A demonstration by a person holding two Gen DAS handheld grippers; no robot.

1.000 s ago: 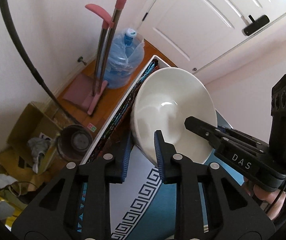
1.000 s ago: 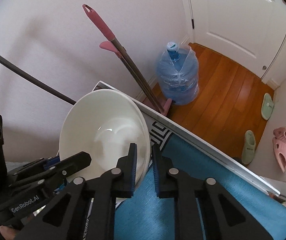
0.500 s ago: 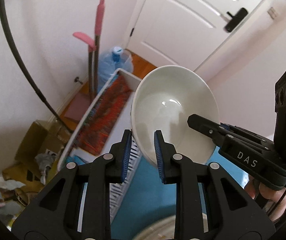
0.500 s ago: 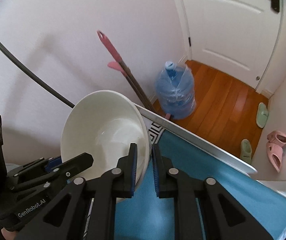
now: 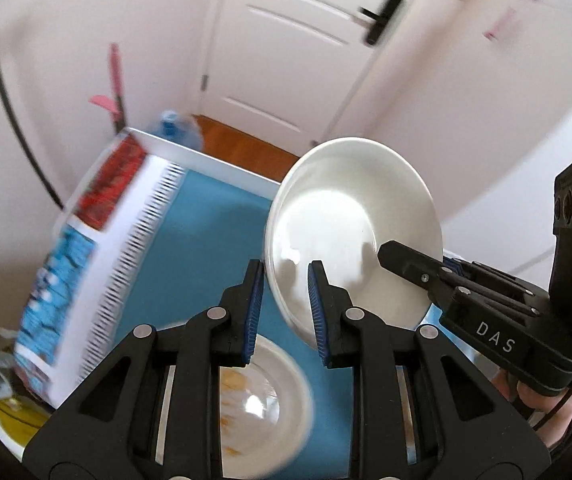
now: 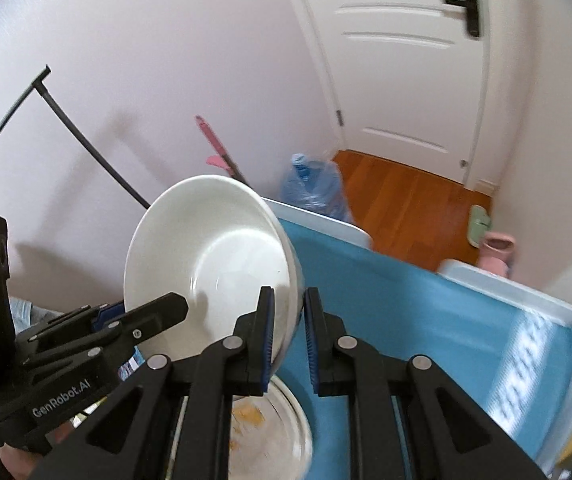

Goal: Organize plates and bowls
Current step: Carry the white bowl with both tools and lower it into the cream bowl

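Left wrist view: the wide white ceramic bowl (image 5: 352, 232) is carried tilted above the blue-mat surface (image 5: 206, 240), its rim clamped by the left hand-held gripper (image 5: 284, 308) and, opposite, the right hand-held gripper (image 6: 288, 340). Both are angled steeply downward. Level, matched lowering onto the soiled white plate (image 5: 270, 412) below the bowl is advised.

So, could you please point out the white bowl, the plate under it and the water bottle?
white bowl (image 5: 338, 216): left wrist view, on the inner wall.
plate (image 5: 282, 412): left wrist view, on its glossy middle, below the jaws.
water bottle (image 6: 318, 188): right wrist view, on the blue body, beyond the table's far edge.
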